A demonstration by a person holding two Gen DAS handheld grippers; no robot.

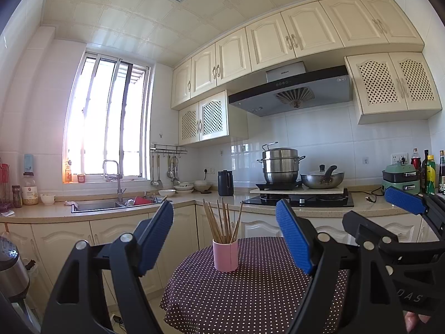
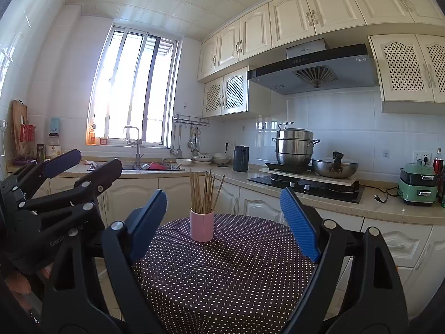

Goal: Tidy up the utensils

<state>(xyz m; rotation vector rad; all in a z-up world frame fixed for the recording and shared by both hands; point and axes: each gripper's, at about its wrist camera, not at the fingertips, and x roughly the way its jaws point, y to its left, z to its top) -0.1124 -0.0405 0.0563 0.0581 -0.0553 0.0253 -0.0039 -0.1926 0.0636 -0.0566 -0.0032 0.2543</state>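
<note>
Nearest, the left claw (image 1: 225,236) and the right claw (image 2: 224,221) hang released, each with ribbed blue pads spread wide and nothing between them, side by side above the near edge of a round desk (image 2: 222,278) draped in dark cloth with white dots. Farther along the cloth stands a smooth pink cylindrical cup (image 1: 225,254), upright, holding a splayed bundle of thin wooden chopsticks (image 1: 222,221). Beyond it runs the kitchen counter (image 1: 217,197) with a steel steamer pot (image 1: 280,167) on the stove.

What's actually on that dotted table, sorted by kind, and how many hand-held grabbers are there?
Pink cup: 1
Bundle of chopsticks standing in it: 1 (single sticks too crowded to count)
Dotted tablecloth: 1
Grabbers, left gripper and right gripper, fingers spread, holding nothing: 2
Total: 5
</note>
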